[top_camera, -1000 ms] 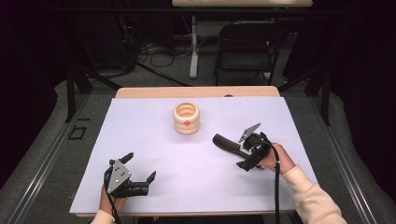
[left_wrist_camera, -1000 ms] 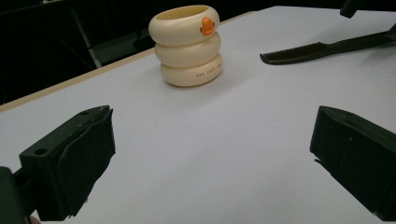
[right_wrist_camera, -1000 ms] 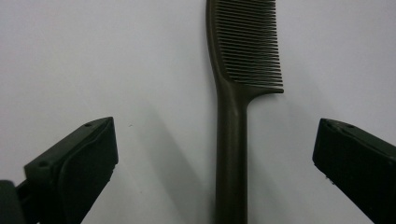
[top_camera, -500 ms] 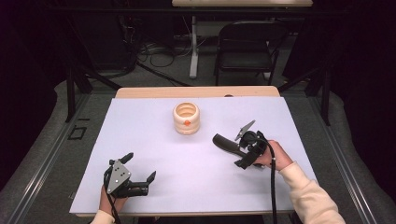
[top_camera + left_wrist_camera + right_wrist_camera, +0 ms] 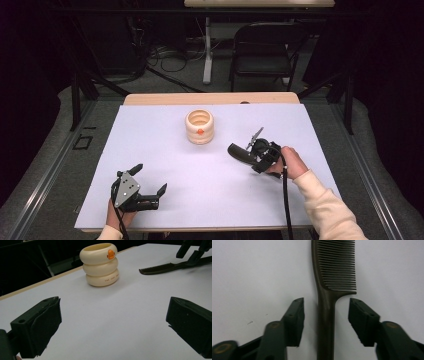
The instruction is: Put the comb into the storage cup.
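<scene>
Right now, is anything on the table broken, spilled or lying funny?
Nothing stands out. The cream ring-shaped cup stands upright, and the dark comb lies flat between the right gripper jaws, which have just been closing without touching it.

In the right gripper view, the right gripper point(image 5: 326, 320) is pointing down at a dark comb point(image 5: 329, 290) that is lying flat on the white table surface point(image 5: 257, 272). The comb's handle is running up between the two black jaws, and its toothed part is stretching away beyond them, with the teeth facing right in this view. The jaws have just been closing in on the handle. A gap is showing on each side of it, narrower on the left, so the pads point(image 5: 294, 320) are not pressing on it yet.
</scene>
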A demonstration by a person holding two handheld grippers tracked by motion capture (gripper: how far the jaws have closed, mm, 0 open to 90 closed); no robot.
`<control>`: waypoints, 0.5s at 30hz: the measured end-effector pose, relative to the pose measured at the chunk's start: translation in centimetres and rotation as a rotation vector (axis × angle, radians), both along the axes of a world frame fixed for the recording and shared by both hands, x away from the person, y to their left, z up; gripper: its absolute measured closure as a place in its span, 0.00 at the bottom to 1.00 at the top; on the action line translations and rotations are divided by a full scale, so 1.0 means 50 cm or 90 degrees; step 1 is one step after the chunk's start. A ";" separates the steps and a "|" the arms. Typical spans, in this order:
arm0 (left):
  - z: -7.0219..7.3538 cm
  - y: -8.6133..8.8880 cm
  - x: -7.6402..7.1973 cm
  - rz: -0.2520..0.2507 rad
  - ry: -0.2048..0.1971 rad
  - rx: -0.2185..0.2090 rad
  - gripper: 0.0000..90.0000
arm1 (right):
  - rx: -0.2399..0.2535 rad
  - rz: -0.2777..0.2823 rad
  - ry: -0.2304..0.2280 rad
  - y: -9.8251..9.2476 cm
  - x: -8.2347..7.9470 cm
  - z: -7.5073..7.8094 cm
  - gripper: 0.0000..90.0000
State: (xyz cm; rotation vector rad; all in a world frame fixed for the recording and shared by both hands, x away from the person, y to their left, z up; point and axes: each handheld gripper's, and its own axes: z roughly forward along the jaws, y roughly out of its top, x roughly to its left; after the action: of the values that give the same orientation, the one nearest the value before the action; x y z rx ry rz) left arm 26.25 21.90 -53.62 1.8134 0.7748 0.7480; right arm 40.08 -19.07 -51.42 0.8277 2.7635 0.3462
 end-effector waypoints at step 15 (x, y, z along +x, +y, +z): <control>-0.001 0.000 0.001 -0.001 0.003 -0.002 0.00 | -0.011 -0.027 0.050 -0.003 0.018 -0.025 0.74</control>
State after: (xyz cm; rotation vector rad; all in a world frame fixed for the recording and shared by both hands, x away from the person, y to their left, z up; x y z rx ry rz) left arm 26.30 21.88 -53.67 1.8137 0.7767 0.7412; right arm 41.00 -19.21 -52.68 0.9125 2.8116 0.2883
